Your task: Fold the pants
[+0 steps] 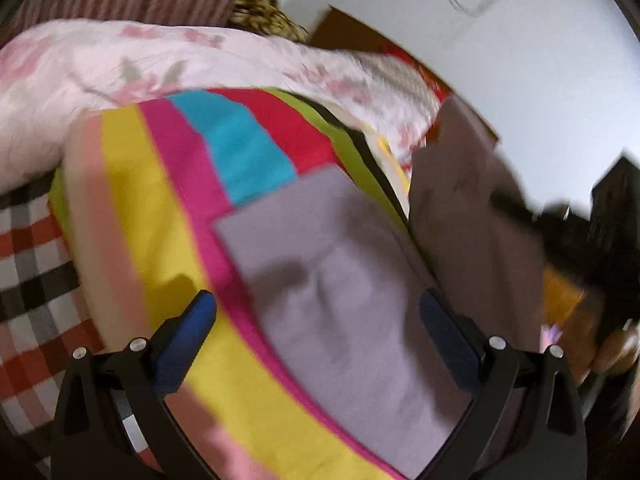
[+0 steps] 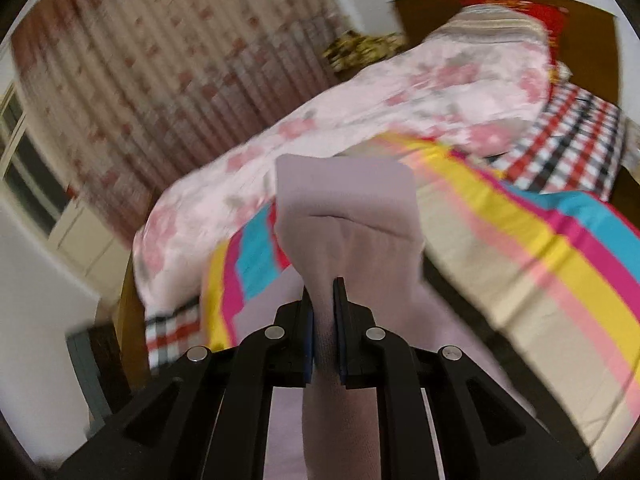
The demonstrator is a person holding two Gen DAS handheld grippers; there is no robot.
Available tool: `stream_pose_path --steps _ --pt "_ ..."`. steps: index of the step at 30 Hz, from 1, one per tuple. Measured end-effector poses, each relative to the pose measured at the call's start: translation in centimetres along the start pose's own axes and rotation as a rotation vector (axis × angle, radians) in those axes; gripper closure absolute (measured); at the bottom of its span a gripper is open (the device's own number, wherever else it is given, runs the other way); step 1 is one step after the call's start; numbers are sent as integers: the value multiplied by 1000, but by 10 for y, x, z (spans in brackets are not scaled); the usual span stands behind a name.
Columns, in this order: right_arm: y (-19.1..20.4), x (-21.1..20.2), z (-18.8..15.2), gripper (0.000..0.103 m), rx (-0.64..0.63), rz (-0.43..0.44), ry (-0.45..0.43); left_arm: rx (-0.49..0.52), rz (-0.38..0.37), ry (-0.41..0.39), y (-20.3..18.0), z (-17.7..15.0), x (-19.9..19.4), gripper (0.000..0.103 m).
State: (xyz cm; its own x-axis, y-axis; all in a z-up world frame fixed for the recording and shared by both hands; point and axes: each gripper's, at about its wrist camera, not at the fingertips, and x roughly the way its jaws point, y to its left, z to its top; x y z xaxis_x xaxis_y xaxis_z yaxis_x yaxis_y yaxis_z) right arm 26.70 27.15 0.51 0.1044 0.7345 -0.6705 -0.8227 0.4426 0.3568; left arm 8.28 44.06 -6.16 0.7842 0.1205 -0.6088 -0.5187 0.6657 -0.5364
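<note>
The pants (image 1: 344, 280) are pale mauve-grey and lie on a bright striped bedspread (image 1: 168, 208). In the left wrist view my left gripper (image 1: 318, 312) is open, its blue pads wide apart above the flat pant fabric, holding nothing. A second part of the pants (image 1: 460, 184) is lifted at the right. In the right wrist view my right gripper (image 2: 323, 296) is shut on a bunched fold of the pants (image 2: 348, 216), which stands up in front of the jaws and hangs below them.
A pink floral quilt (image 1: 160, 60) is heaped at the far side of the bed. A red, black and white checked sheet (image 1: 28, 264) lies under the bedspread. Patterned curtains (image 2: 152, 72) hang behind. Brown wooden bed frame (image 2: 132, 320) shows at the edge.
</note>
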Motion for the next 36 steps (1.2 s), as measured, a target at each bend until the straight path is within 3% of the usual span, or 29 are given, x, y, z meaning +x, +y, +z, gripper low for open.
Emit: stream_pose_path --steps 3,6,11,13,14,15,18,21,24,30,34,36 --pt "26 26 -18 92 -64 28 75 2 8 -18 12 0 -11 2" --pt "38 56 -40 87 -127 8 170 3 -27 16 12 -2 -7 2" --pt "28 75 -57 83 -143 12 216 -33 -103 49 14 -1 6 2" --pt "25 73 -57 73 -140 46 222 -62 -146 54 18 1 10 2" --pt "23 69 -57 49 -129 77 227 -77 -164 56 19 3 12 2" --pt "23 66 -56 39 -122 95 223 -88 -175 57 19 5 13 3" --pt "32 29 -63 40 -189 38 137 -87 -204 59 16 12 16 3" --pt "33 -8 -85 43 -245 -49 69 -48 -221 83 8 18 21 18" --pt "23 -35 -115 47 -247 -130 70 1 -206 123 -1 22 30 39" --pt "5 -85 -178 57 -179 -254 79 -18 -187 175 3 27 59 41" --pt "-6 -108 -213 62 -126 -321 81 -45 -199 165 12 35 66 58" --pt "-8 -116 -229 64 -114 -359 79 -56 -212 160 17 36 66 58"
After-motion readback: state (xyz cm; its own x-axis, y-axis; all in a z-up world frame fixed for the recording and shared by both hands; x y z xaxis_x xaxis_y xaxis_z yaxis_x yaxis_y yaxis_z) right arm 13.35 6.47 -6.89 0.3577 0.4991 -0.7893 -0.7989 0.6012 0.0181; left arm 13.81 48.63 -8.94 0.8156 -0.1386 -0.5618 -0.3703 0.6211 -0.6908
